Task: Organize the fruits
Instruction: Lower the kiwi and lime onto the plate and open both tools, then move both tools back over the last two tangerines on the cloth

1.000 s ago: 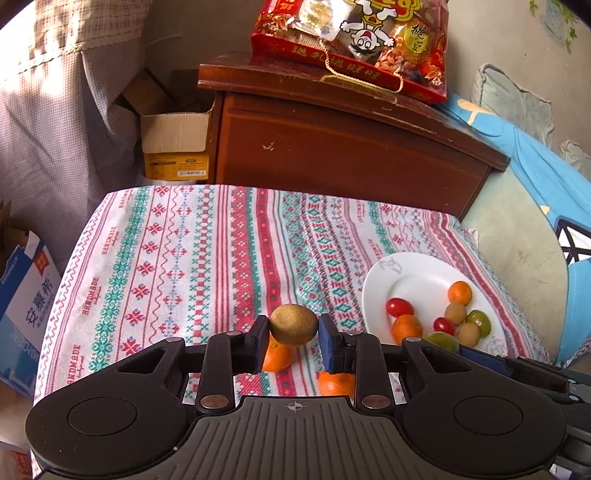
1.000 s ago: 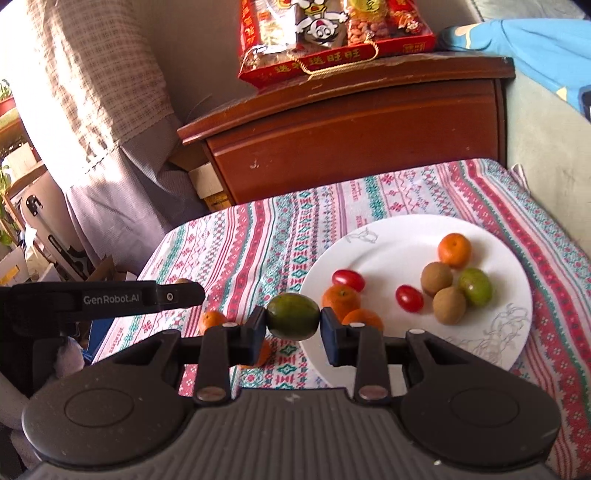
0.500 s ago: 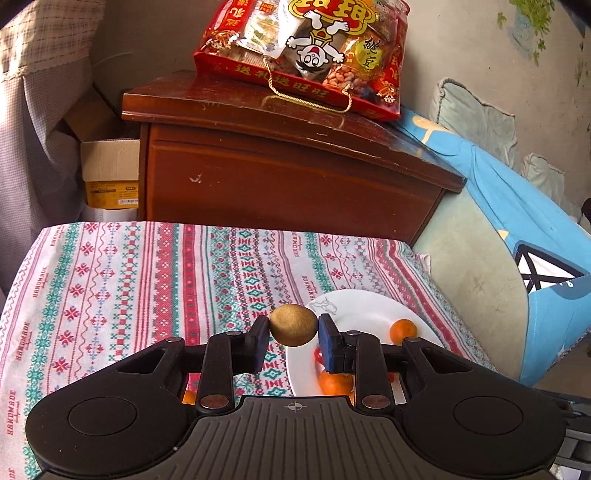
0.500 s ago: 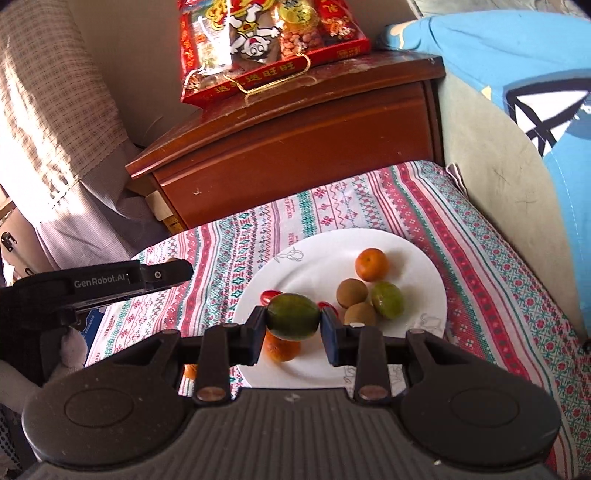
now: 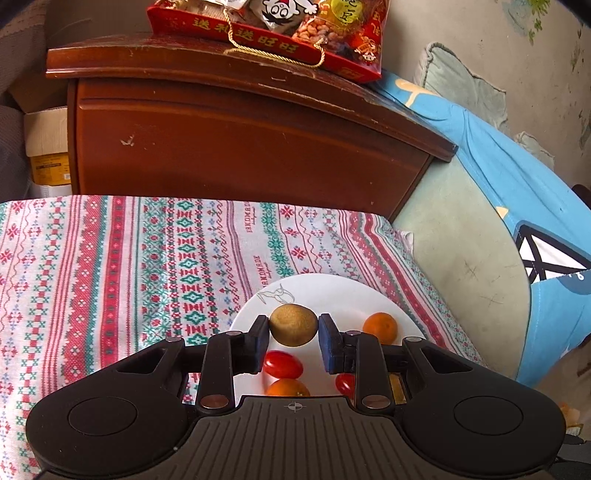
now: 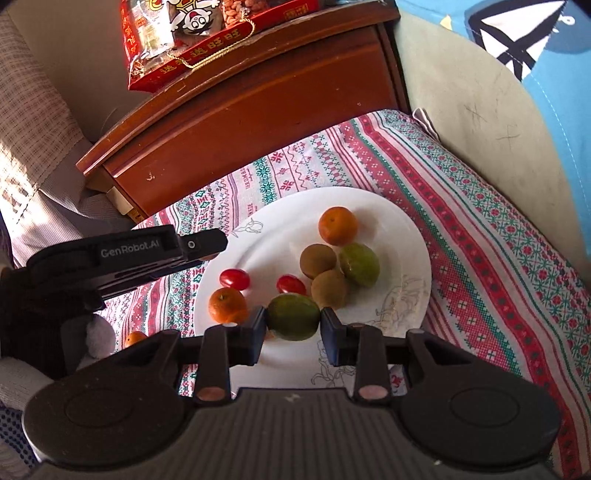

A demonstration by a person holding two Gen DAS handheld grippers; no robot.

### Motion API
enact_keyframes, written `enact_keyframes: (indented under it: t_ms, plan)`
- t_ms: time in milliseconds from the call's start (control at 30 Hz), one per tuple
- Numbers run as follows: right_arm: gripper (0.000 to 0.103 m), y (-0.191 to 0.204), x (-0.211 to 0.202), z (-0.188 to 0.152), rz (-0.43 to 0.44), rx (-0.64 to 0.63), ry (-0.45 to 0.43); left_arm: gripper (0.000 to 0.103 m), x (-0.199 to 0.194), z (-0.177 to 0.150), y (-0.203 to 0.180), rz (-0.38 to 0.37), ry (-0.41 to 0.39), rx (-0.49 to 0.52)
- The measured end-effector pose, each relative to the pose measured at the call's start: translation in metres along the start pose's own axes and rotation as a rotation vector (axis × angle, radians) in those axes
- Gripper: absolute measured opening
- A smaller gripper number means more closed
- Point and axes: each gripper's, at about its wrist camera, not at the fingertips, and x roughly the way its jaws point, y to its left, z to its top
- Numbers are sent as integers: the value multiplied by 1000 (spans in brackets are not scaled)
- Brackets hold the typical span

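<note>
My left gripper (image 5: 293, 328) is shut on a brown kiwi (image 5: 293, 325), held above the near left part of the white plate (image 5: 317, 288). My right gripper (image 6: 293, 325) is shut on a green lime (image 6: 293, 321), held over the plate's (image 6: 402, 229) front edge. The plate holds two small oranges (image 6: 338, 226), two cherry tomatoes (image 6: 234, 278), two brown kiwis (image 6: 317, 260) and a green lime (image 6: 360, 264). The left gripper's body (image 6: 129, 254) shows at the left of the right wrist view.
The plate sits on a patterned red, green and white cloth (image 5: 129, 266). One small orange (image 6: 135, 338) lies on the cloth left of the plate. A brown wooden cabinet (image 5: 240, 140) with a red snack bag (image 5: 269, 29) stands behind. A blue cushion (image 5: 517, 192) lies right.
Both grippers have moved right and forward over the plate, still holding their fruit. The plate now lies directly below both.
</note>
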Motion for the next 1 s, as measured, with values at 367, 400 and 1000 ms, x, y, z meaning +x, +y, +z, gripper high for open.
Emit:
enact_keyframes:
  t_ms: [367,400,1000]
  plan:
    - [40,-4,-3,7,-3,40,-29,37,-3,5,-10,-8,-15,27]
    - [41,-4,-4,8,0,39,-34,42,-8,7,-11,-1,-23,30]
    - [53,32,-9,0,107,-111,-23,50,-74,8,24,112,12,-19]
